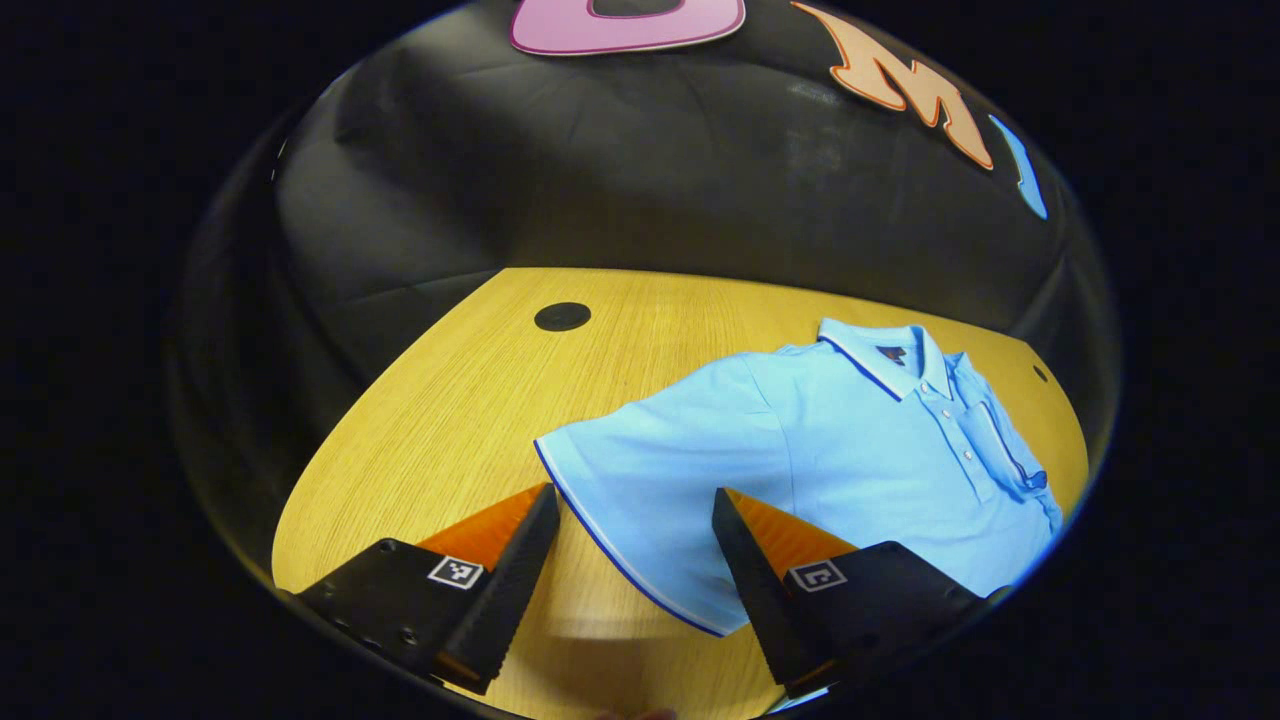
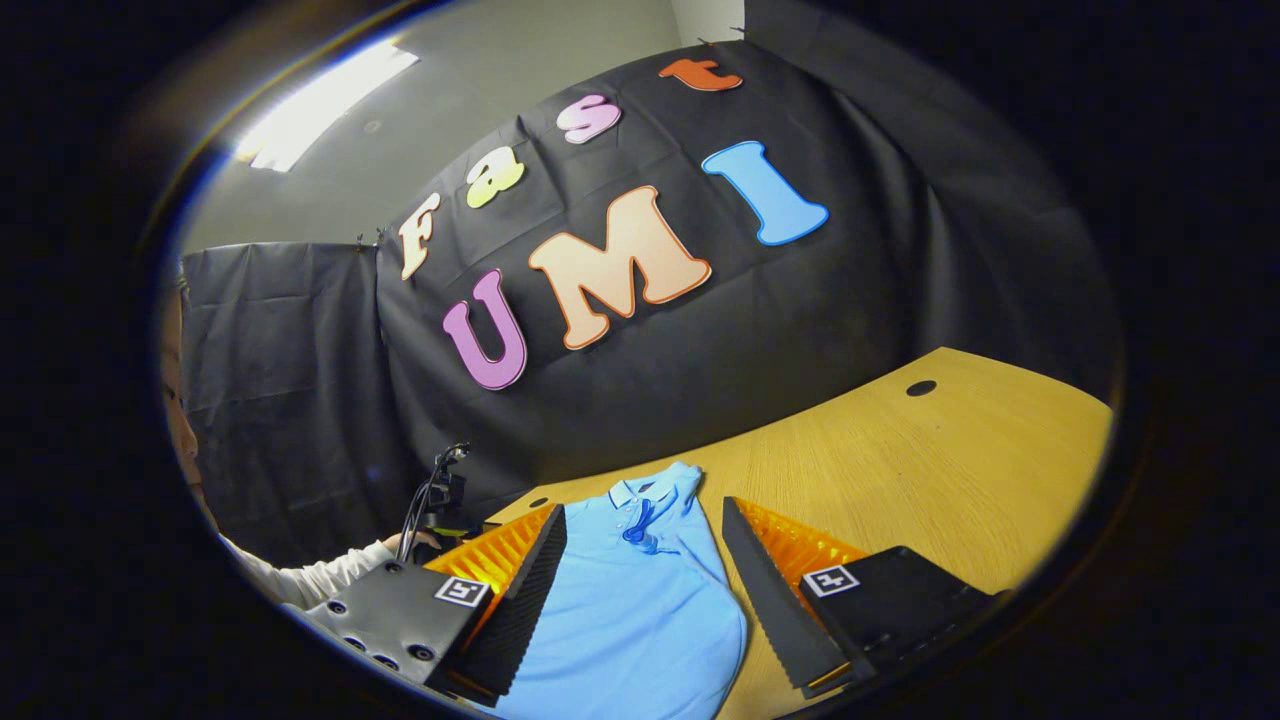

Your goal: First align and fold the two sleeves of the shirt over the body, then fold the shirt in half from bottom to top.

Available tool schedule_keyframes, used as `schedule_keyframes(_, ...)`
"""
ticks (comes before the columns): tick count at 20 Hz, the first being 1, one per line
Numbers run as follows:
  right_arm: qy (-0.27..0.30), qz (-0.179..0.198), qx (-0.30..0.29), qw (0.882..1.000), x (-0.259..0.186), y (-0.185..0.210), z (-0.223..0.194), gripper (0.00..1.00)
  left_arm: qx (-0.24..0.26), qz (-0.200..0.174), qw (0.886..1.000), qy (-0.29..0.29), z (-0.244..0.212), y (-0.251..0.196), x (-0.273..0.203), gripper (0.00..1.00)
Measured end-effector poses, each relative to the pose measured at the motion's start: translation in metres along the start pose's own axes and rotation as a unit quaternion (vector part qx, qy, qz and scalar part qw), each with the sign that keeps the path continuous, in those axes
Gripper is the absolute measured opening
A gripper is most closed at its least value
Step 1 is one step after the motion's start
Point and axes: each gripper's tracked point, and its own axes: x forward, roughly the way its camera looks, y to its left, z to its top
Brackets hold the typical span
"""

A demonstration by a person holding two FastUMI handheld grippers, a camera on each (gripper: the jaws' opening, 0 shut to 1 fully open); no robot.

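The light blue shirt (image 1: 830,460) lies flat on the wooden table (image 1: 470,400). The left gripper (image 1: 635,510) hovers with wide jaws above the shirt's sleeve (image 1: 650,480). The right gripper (image 2: 645,530) is also wide open over the shirt's body, holding nothing.

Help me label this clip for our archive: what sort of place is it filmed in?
Probably a staged recording booth rather than a home. A black cloth backdrop hangs behind a bare wooden table with cable holes, and a light blue polo shirt lies flat on it between the open left gripper and right gripper.
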Motion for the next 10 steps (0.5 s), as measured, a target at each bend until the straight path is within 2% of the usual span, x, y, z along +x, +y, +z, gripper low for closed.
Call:
schedule_keyframes(3, 0.001, -0.001, 0.02, 1.0, 0.002, -0.005, -0.003, 0.92, -0.004, -0.005, 1.0, 0.0, 0.0, -0.005, 0.0, 0.9)
schedule_keyframes(4, 0.002, 0.001, 0.022, 1.0, 0.002, -0.006, -0.005, 0.97, -0.003, -0.006, 1.0, 0.001, -0.001, -0.006, 0.002, 0.88)
schedule_keyframes(6, 0.001, 0.001, 0.017, 1.0, 0.002, -0.006, -0.006, 0.97, 0.007, -0.018, 1.0, 0.001, 0.0, -0.009, 0.001, 0.8)
schedule_keyframes(10, -0.005, 0.007, 0.011, 1.0, -0.001, -0.001, -0.002, 0.97, 0.02, -0.046, 0.999, 0.001, 0.001, -0.021, 0.003, 0.54)
